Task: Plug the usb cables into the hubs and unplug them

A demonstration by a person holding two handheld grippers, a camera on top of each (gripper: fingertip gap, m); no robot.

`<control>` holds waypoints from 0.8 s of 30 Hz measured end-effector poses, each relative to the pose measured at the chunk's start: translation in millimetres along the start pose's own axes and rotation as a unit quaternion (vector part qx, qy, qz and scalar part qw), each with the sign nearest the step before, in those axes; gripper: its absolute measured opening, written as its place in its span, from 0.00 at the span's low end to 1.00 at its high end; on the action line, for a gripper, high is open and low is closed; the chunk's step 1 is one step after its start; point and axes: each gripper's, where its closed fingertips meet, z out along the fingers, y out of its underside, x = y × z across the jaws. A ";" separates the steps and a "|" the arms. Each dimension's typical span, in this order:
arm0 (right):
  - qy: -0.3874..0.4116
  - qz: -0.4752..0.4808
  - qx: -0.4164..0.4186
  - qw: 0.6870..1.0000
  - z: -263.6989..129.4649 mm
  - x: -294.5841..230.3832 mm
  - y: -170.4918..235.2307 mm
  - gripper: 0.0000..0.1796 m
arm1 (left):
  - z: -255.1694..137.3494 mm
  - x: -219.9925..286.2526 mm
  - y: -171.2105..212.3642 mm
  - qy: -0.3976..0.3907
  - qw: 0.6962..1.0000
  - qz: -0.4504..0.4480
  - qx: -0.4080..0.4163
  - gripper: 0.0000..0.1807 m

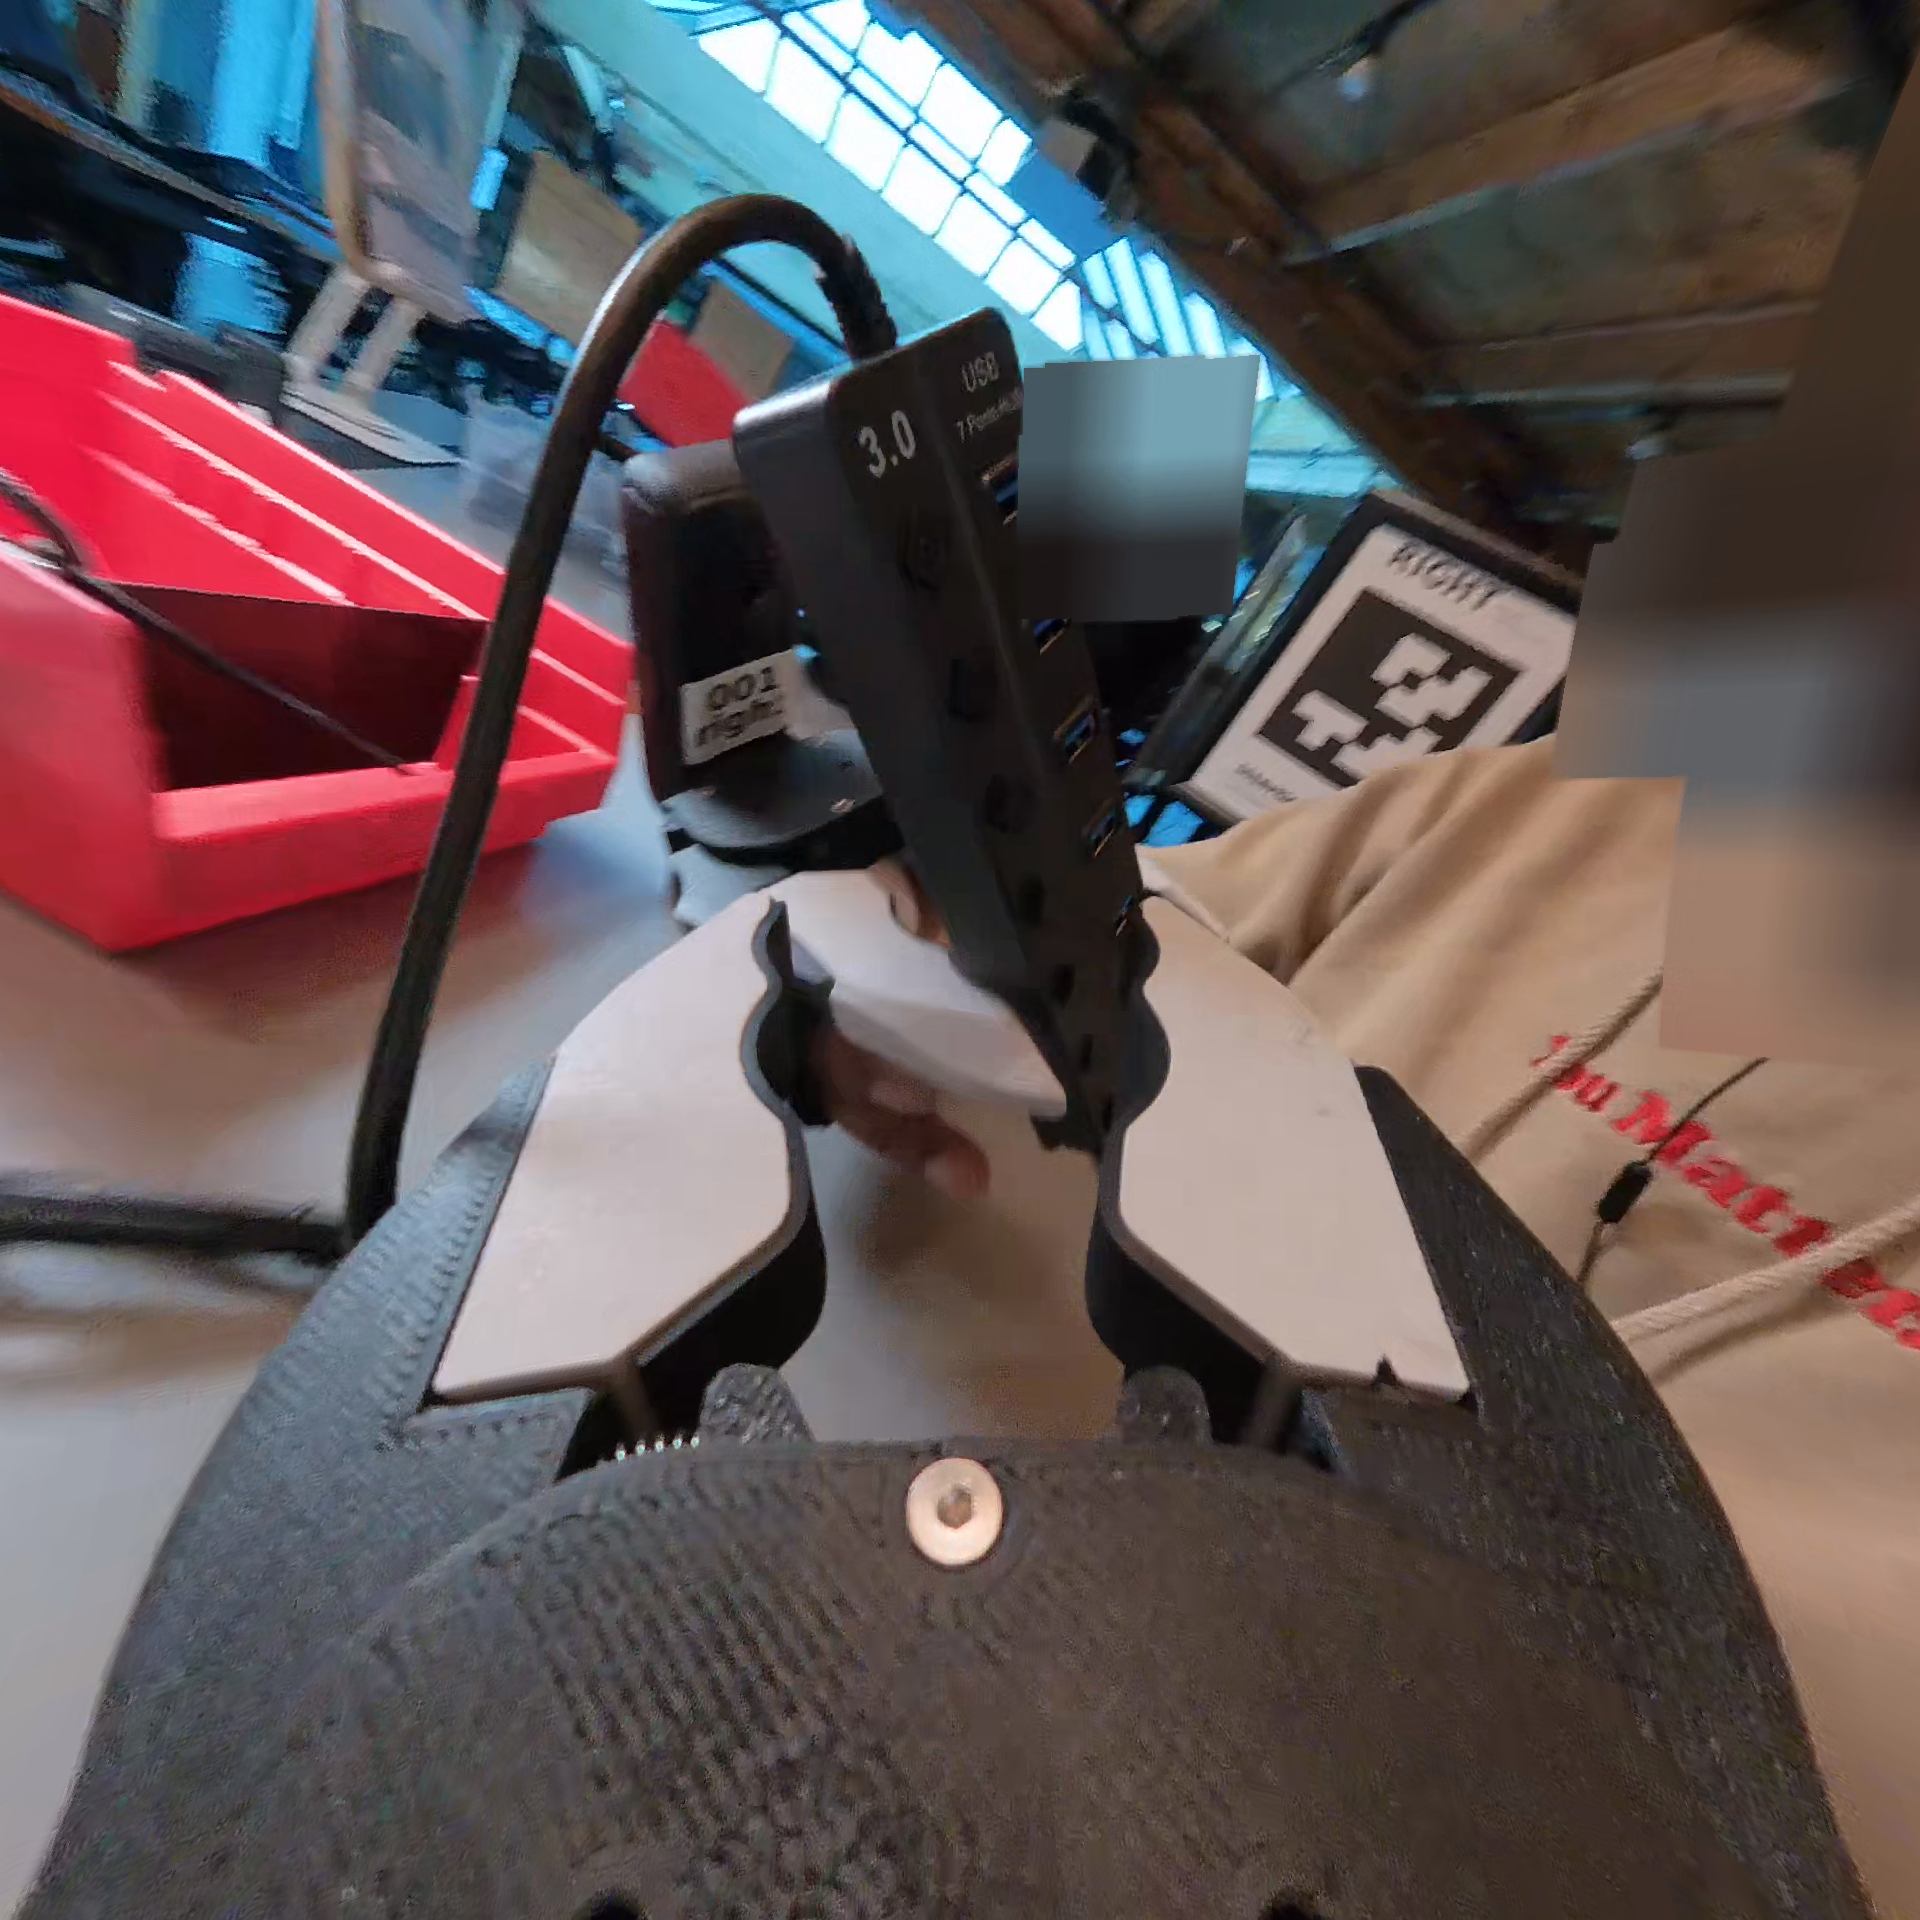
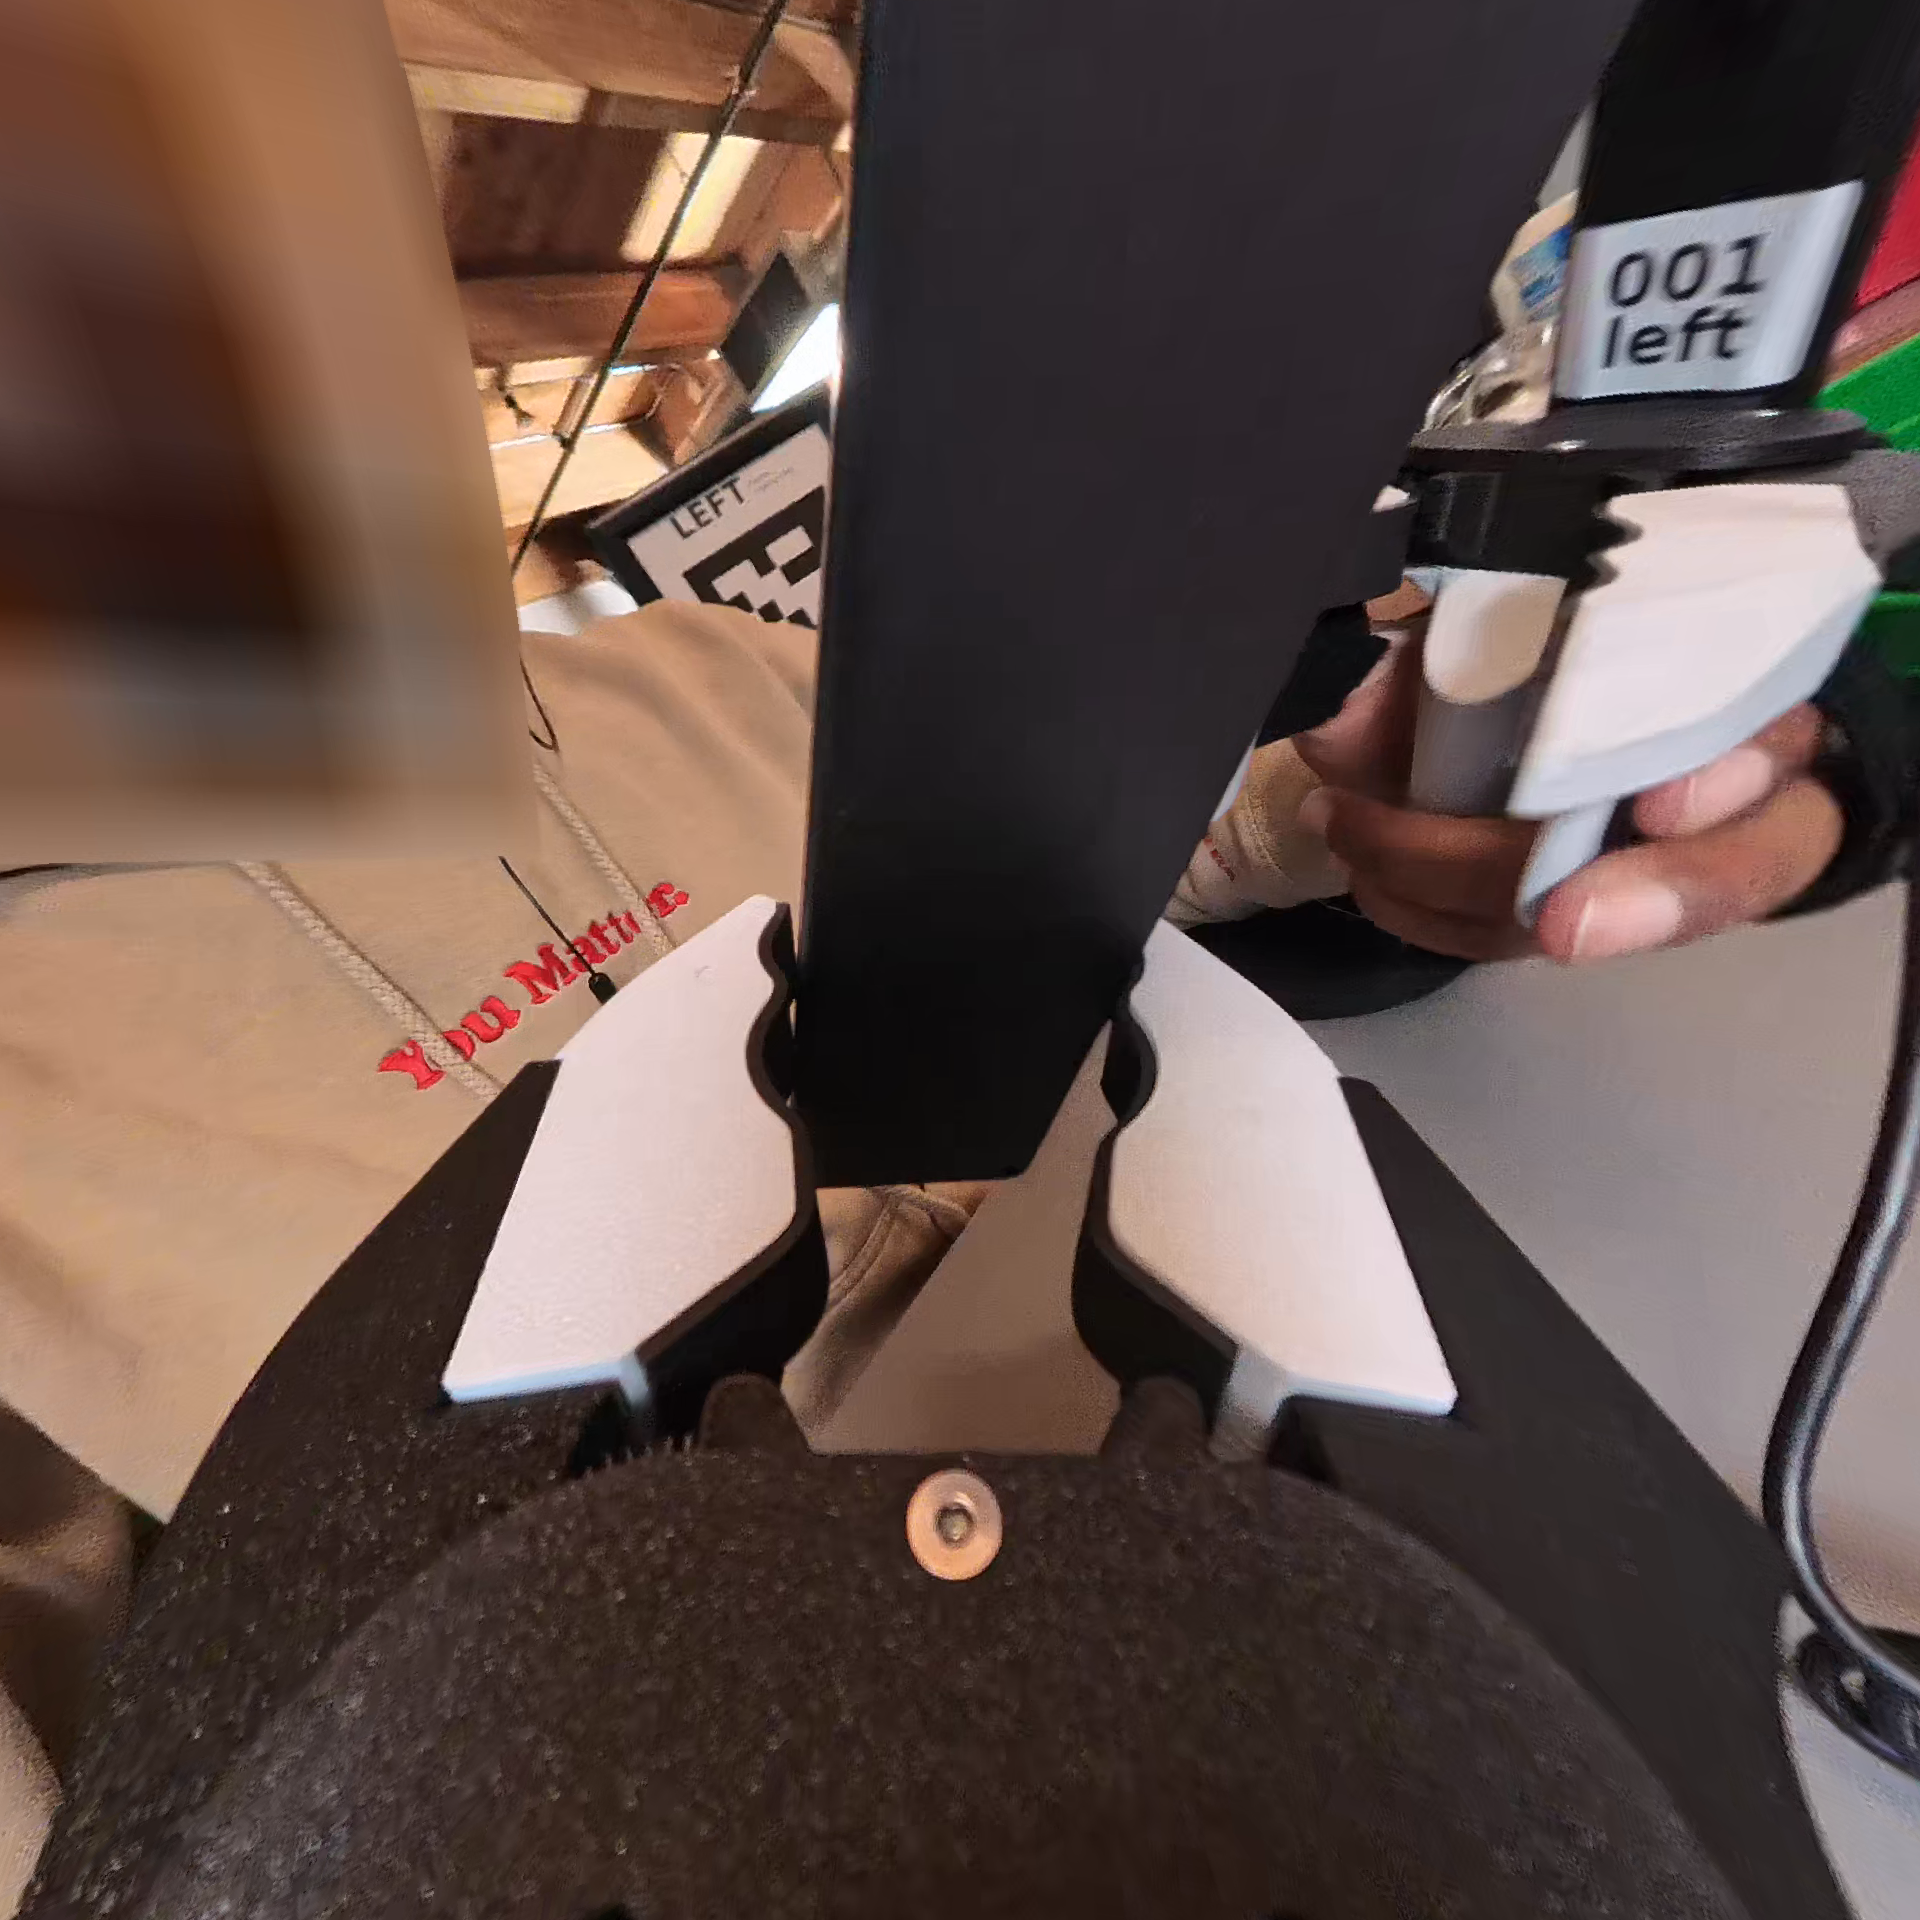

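A long black USB hub (image 1: 935, 623) with several blue ports along one edge stands tilted upright in the air. Its thick black cable (image 1: 488, 727) arcs from its top down to the table on the left. My left gripper (image 1: 956, 925) is open, and the hub's lower end leans against the inner side of its right finger (image 1: 1226, 1143). My right gripper (image 2: 966, 935) is shut on the hub's lower end (image 2: 1039, 520), gripping its flat back. The right gripper (image 1: 717, 623) shows behind the hub in the left wrist view. The left gripper (image 2: 1662, 582) shows at the hub's right edge in the right wrist view.
A red bin (image 1: 260, 727) stands on the grey table (image 1: 208, 1039) at the left. A person in a beige hoodie (image 1: 1455, 935) sits close on the right. Framed marker boards (image 1: 1382, 665) (image 2: 727, 530) stand behind. A black cable (image 2: 1849, 1299) hangs at the right.
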 end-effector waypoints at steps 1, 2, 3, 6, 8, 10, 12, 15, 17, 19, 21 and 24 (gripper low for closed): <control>-0.003 0.006 -0.007 1.000 3.7 0.7 4.1 0.32 | 5.7 3.9 1.3 0.019 1.000 -0.017 0.007 0.34; -0.001 0.010 -0.018 1.000 7.0 2.8 9.7 0.32 | 10.5 7.8 2.1 0.037 0.999 -0.032 0.014 0.34; 0.004 0.013 -0.033 0.999 9.9 6.0 16.1 0.32 | 14.6 11.7 2.9 0.053 0.997 -0.046 0.018 0.33; 0.022 -0.004 -0.057 0.998 16.2 12.7 28.0 0.32 | 20.8 7.0 13.0 0.045 0.997 -0.068 -0.005 0.23; 0.043 -0.027 -0.068 0.996 17.9 16.9 30.5 0.32 | 18.1 9.2 15.0 0.061 0.995 -0.074 -0.013 0.21; 0.065 -0.054 -0.073 0.994 17.2 20.4 29.7 0.32 | 15.1 11.6 13.0 0.071 0.994 -0.081 -0.011 0.19; 0.095 -0.082 -0.072 0.989 14.5 25.6 27.0 0.33 | 12.6 14.3 13.4 0.079 0.994 -0.077 -0.019 0.16; 0.112 -0.094 -0.080 0.986 13.2 29.3 28.2 0.34 | 12.5 12.1 20.5 0.063 0.996 -0.055 -0.044 0.16; 0.120 -0.100 -0.080 0.985 14.2 31.2 28.6 0.35 | 11.7 11.1 21.4 0.058 0.996 -0.052 -0.049 0.16; 0.128 -0.102 -0.072 0.984 13.0 33.0 24.7 0.36 | 9.5 8.9 21.3 0.049 0.996 -0.051 -0.053 0.16; 0.141 -0.101 -0.059 0.983 9.1 35.9 19.2 0.36 | 6.9 6.1 24.6 0.037 0.996 -0.046 -0.069 0.15; 0.163 -0.107 -0.038 0.980 3.3 39.9 11.0 0.34 | 6.7 2.1 31.5 0.021 0.995 -0.043 -0.087 0.15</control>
